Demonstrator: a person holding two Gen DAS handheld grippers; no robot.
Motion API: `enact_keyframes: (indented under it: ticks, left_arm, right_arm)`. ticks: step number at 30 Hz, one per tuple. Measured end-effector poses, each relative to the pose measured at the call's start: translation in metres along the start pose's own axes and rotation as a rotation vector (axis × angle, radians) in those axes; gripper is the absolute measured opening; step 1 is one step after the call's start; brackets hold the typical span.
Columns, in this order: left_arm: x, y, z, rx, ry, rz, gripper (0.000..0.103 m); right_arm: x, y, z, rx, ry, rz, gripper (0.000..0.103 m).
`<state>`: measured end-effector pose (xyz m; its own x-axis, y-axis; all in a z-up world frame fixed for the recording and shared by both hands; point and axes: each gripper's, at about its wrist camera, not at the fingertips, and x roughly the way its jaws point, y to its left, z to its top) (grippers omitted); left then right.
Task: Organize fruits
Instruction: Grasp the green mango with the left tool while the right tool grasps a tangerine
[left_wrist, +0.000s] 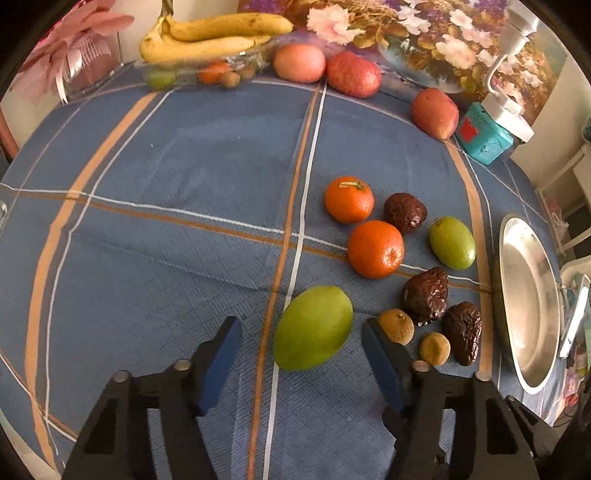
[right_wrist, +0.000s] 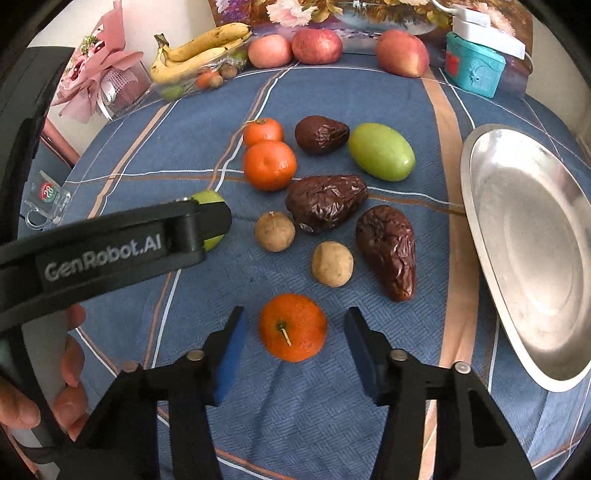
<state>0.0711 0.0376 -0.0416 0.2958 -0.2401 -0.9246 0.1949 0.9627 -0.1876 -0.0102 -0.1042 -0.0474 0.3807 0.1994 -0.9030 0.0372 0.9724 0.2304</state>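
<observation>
A large green fruit (left_wrist: 313, 328) lies on the blue checked tablecloth (left_wrist: 166, 221) between the blue pads of my left gripper (left_wrist: 301, 325). A gap shows on each side, so it is open. In the right wrist view a tangerine (right_wrist: 292, 326) with a short stem sits between the pads of my right gripper (right_wrist: 297, 314), also open and not touching it. Beyond lie two more tangerines (right_wrist: 269, 165), a second green fruit (right_wrist: 381, 151), three wrinkled dark dates (right_wrist: 327, 201) and two small brown round fruits (right_wrist: 331, 264). The left gripper's black finger (right_wrist: 210, 221) covers most of the large green fruit (right_wrist: 207, 197).
A shiny metal plate (right_wrist: 491, 229) stands at the right. Along the far edge are bananas (left_wrist: 207, 38) on a clear tray, three red apples (left_wrist: 352, 74), a teal box (left_wrist: 480, 134) and a pink bouquet (right_wrist: 99, 66). A hand (right_wrist: 70, 369) grips the left tool.
</observation>
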Motion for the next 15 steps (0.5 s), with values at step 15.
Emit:
enact_keyframes:
  ticks: [15]
  left_arm:
    - [-0.004,0.008,-0.007,-0.051,0.037,-0.024,0.046]
  right_arm:
    - [-0.004,-0.009,-0.003,0.038,-0.012,0.041,0.037]
